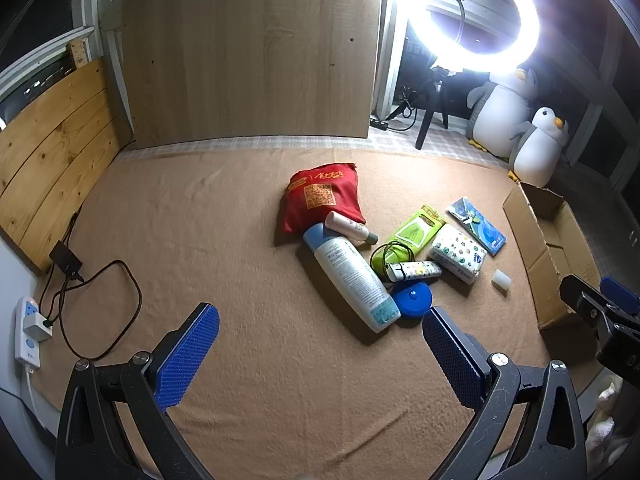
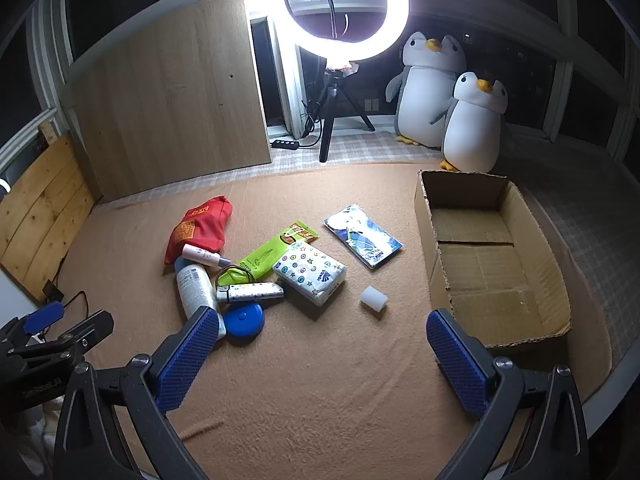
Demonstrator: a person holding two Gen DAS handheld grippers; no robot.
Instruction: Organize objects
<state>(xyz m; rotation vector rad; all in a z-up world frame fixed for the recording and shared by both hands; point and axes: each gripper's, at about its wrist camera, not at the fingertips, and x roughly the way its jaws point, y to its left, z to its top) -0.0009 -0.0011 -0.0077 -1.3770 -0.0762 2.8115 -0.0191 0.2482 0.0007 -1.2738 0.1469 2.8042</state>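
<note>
here the clutter lies heaped mid-blanket: a red pouch (image 2: 200,228), a white bottle (image 2: 196,286) touching a blue disc (image 2: 244,322), a tissue pack (image 2: 310,274) and a small white cylinder (image 2: 374,298), apart at four o'clock. only the right wrist view shows the whole cardboard box (image 2: 480,216), empty at three o'clock; only the left shows the power strip (image 1: 28,330) at nine. left gripper (image 1: 320,334) and right gripper (image 2: 320,338) both gape wide, grasping nothing.

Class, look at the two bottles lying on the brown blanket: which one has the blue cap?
The large white bottle, lying below the red bag. Its cap is light blue, whereas the small pinkish bottle resting across its top has a grey one.
</note>
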